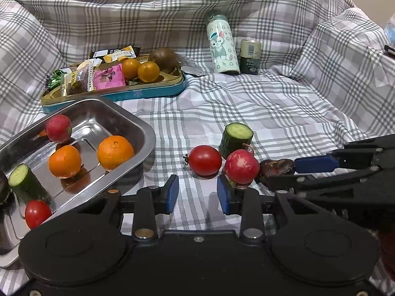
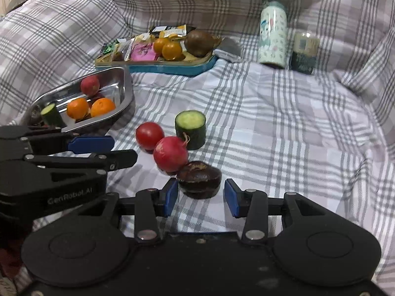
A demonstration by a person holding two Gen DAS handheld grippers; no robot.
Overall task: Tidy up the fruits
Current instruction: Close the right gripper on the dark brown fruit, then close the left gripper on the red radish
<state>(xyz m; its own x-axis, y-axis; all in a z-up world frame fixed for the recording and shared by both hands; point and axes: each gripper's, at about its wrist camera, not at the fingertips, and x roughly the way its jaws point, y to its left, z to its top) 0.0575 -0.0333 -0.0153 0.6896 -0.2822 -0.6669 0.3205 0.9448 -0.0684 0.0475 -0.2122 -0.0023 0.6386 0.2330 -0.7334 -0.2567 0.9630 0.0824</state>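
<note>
Just ahead, between the open right tongs [image 2: 201, 198], lies a dark fruit [image 2: 199, 178] (untouched).

Loose tomato [image 1: 205, 160], radish [image 1: 242, 166] touching

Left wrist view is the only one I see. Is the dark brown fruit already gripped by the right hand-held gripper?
Observer: No. The right wrist view shows the dark brown fruit between the open fingers of the right hand-held gripper, with a gap at its right pad.
Operator: Does my left hand-held gripper touch the radish?
Observer: No. Seen from the side, the left hand-held gripper stops short of the radish; checked cloth shows between them.
</note>
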